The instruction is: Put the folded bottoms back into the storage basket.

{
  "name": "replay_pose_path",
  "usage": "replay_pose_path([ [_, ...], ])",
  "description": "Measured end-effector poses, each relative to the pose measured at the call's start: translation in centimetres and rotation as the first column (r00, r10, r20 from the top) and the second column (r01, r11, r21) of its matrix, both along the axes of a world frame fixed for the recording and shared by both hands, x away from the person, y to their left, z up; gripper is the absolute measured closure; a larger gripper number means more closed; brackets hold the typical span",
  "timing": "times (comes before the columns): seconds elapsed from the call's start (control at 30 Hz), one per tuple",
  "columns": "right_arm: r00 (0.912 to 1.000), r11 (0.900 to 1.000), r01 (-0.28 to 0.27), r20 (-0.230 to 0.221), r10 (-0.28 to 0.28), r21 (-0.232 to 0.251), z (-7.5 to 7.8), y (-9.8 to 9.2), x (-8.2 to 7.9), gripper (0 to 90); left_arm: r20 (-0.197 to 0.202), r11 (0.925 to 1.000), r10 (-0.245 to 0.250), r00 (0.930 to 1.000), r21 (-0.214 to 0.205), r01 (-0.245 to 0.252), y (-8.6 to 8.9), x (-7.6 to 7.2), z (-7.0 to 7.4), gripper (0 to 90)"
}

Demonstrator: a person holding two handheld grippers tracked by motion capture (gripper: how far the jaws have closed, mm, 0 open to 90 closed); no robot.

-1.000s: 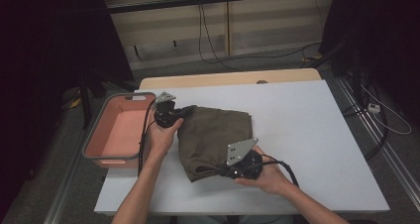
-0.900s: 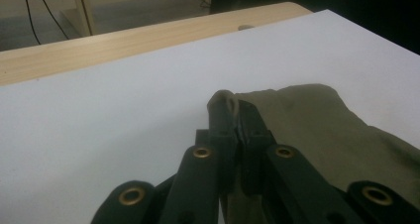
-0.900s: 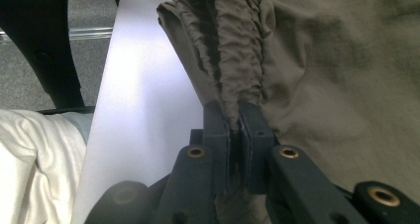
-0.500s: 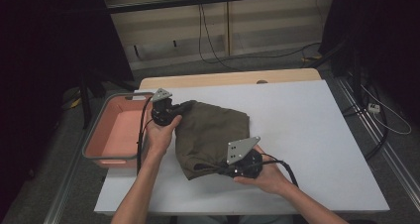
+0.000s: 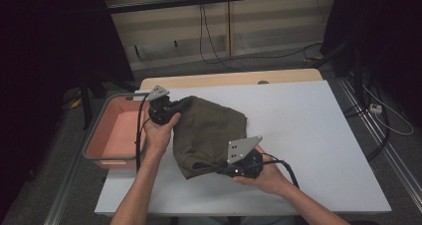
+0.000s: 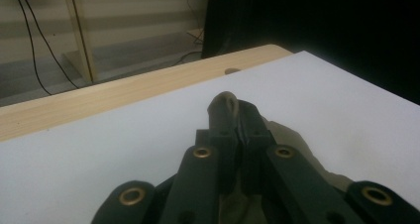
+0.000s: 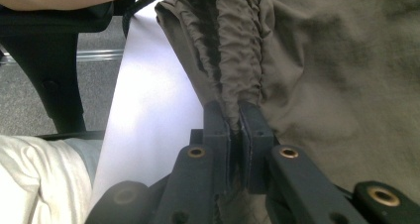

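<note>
Two hand-held grippers grasp one olive-green garment [image 5: 211,133] that lies on a white table [image 5: 318,135]. Left gripper [image 5: 171,109]: held in the person's left hand [image 5: 158,133] at the garment's far left corner, just beside the table's left edge; in the left gripper view its black jaws stand clenched together with a small fold of the olive cloth [image 6: 225,105] pinched between their tips and poking out above them, raised off the white surface. Right gripper [image 5: 219,169]: held in the person's right hand [image 5: 268,177] at the garment's near edge, with a grey three-cornered plate [image 5: 243,148] on top and a black cable [image 5: 288,170] trailing toward the person; in the right gripper view its jaws are closed on a gathered, ruffled band of the cloth [image 7: 237,60], which looks like an elastic hem, and the fabric spreads away to the right of the jaws. Garment: crumpled and loosely spread across the left-centre of the table, stretched between the two grips, its far left corner lifted and the rest resting on the surface. Surroundings: a pink tray [image 5: 102,150] with a grey rim stands touching the table's left side, next to the left hand; a pale wooden strip [image 5: 224,78] runs along the table's far edge and bears a small dark hole [image 5: 263,82]; beyond it, black cables [image 5: 209,41] hang against a light wall panel; dark areas flank the table on both sides.
</note>
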State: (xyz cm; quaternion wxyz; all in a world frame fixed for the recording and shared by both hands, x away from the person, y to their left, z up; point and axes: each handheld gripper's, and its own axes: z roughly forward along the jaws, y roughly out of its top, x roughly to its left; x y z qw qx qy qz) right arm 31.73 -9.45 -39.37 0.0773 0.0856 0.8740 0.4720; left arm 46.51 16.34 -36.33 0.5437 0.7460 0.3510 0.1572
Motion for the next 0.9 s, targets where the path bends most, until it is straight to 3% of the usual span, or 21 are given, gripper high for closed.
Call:
replay_pose_path([
  [0.9, 0.9988, 0.9978, -0.013, 0.049, 0.009, 0.065, 2.4, 0.8, 0.3, 84.8, 0.080, 0.9959, 0.025, 0.9965, -0.089, -0.018, 2.3, -0.8, 3.6, 87.4],
])
